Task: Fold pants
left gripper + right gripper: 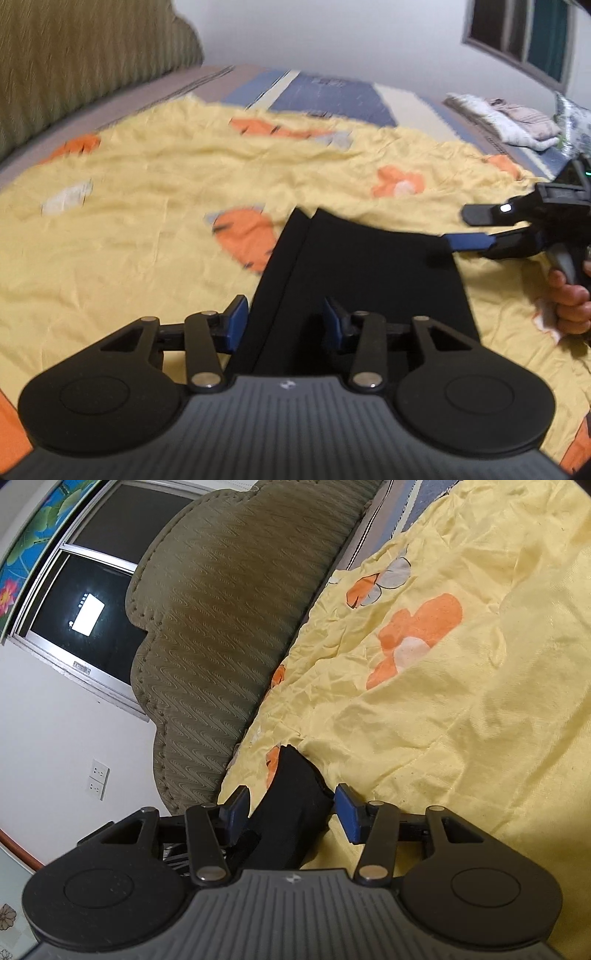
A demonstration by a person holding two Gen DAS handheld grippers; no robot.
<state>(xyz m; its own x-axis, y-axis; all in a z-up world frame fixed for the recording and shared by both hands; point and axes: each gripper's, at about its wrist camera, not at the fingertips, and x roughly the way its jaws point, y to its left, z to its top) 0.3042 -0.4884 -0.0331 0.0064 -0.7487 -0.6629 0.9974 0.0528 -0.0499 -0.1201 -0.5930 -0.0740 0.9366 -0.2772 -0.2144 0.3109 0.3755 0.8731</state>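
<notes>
both grippers, left [284, 321] and right [291, 812], pinch the black pants [369, 266] at an edge over the yellow sheet [147, 177], probably to lift and fold them.

a home bedroom: a bed [155, 184] under a yellow floral sheet, padded headboard [229, 609] (olive fabric), dark window [92, 602].

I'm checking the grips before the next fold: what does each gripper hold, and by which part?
Black pants lie between both grippers' pads. The left gripper straddles their near edge, the right gripper a side edge. Whether either actually pinches the fabric cannot be told.
</notes>
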